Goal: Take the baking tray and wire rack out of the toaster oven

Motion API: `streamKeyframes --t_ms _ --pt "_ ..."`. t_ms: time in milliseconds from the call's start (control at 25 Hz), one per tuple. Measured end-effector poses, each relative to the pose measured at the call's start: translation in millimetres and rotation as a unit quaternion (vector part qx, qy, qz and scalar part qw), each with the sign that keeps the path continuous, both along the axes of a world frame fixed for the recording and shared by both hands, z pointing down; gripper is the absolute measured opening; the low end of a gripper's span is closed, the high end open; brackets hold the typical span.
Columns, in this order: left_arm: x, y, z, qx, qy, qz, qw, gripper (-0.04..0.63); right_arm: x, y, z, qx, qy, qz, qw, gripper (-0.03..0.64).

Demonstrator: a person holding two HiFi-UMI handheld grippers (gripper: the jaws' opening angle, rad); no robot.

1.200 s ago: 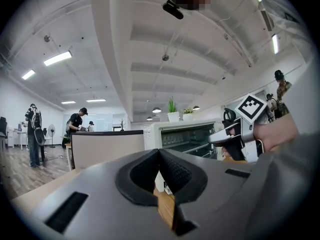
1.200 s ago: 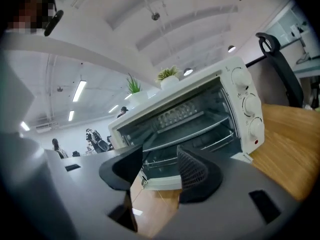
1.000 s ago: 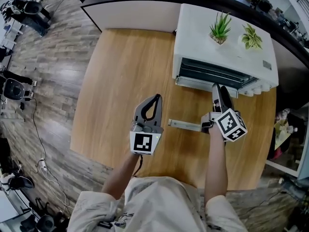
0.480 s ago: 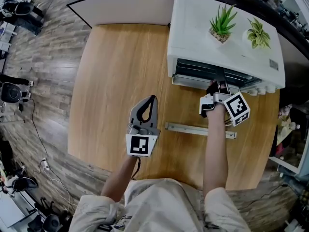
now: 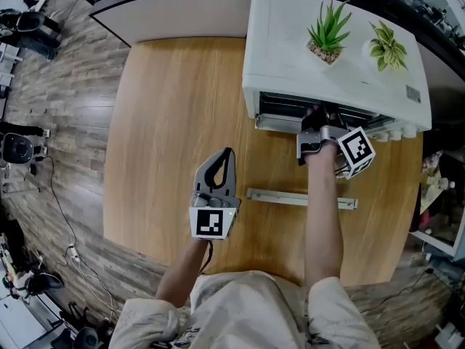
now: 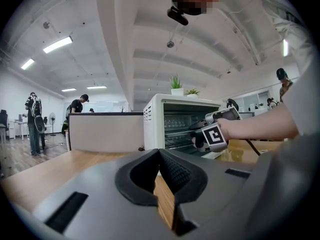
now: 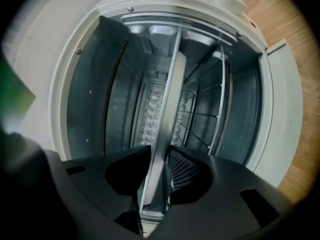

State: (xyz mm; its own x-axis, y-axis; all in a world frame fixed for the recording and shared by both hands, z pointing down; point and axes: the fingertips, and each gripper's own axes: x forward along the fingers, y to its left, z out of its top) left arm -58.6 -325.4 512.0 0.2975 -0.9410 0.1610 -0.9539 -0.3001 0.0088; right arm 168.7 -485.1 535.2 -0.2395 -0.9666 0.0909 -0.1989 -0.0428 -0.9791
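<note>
The white toaster oven [image 5: 327, 67] stands at the table's far right with its door [image 5: 301, 198] folded down and open. My right gripper [image 5: 317, 116] reaches level into the oven mouth, rolled onto its side. In the right gripper view the baking tray [image 7: 171, 94] shows edge-on as a silver rim running between the jaws of the right gripper [image 7: 159, 170]. The jaws have just been closing and now pinch that rim. The wire rack [image 7: 202, 109] sits in the oven beside the tray. My left gripper [image 5: 229, 155] hangs over the bare table, shut and empty [image 6: 160, 156].
Two small potted plants [image 5: 325, 33] [image 5: 383, 49] stand on top of the oven. A white counter [image 5: 182, 11] runs behind the wooden table [image 5: 174, 107]. Chairs and cables lie on the floor to the left. People stand far off [image 6: 34, 119].
My right gripper has moved from above the open door into the oven mouth, rolled onto its side and closed on the tray's rim. The left gripper has sunk slightly.
</note>
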Motion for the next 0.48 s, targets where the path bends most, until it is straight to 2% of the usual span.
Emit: streamKeyframes --t_ms 120,480 --pt "0.2 0.3 1.5 0.003 -0.007 0.003 1.0000 0.015 -0.1 -0.2 0.6 -0.005 -0.022 0.006 1.000 0.117" --pt "5.8 2.0 -6.1 0.007 -0.005 0.010 0.9999 0.015 -0.3 2.6 1.6 -0.008 -0.036 0.004 0.999 0.110"
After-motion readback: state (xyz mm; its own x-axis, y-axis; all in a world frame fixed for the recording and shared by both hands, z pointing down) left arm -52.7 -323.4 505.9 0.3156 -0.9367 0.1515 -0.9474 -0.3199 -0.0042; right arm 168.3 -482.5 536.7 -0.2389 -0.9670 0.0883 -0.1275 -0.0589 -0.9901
